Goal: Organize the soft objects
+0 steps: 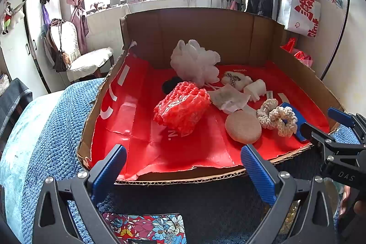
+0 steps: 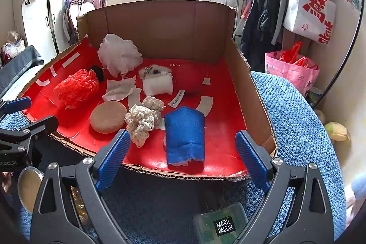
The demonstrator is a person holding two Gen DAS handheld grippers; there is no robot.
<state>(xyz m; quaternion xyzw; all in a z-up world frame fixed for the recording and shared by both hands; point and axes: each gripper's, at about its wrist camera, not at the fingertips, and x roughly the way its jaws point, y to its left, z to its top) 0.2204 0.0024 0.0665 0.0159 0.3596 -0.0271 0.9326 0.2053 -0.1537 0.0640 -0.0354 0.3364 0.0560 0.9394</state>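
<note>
Soft things lie scattered in a shallow cardboard tray lined with red paper (image 2: 249,93), which sits on a bed covered by a blue knitted blanket (image 2: 297,120). Nearest the tray's front edge is a blue rolled cloth (image 2: 184,136), likely light and squashy; a pinch across the middle of the roll should hold without unrolling it. Just left of it sits a cream crocheted scrunchie (image 2: 143,122), floppy and easy to snag by any loop, then a round tan sponge puff (image 2: 108,117), springy and best squeezed across its edge. Further back are a red mesh bath pouf (image 2: 76,87), a white mesh bath pouf (image 2: 119,55) by the back wall, a crumpled white tissue (image 2: 120,88) and a small white plush toy (image 2: 157,81); all look weightless and yielding. The right gripper (image 2: 183,158) hovers over the front edge with jaws wide, empty, framing the blue roll without touching it. The left gripper (image 1: 184,172) also stands wide and empty at the front edge.
</note>
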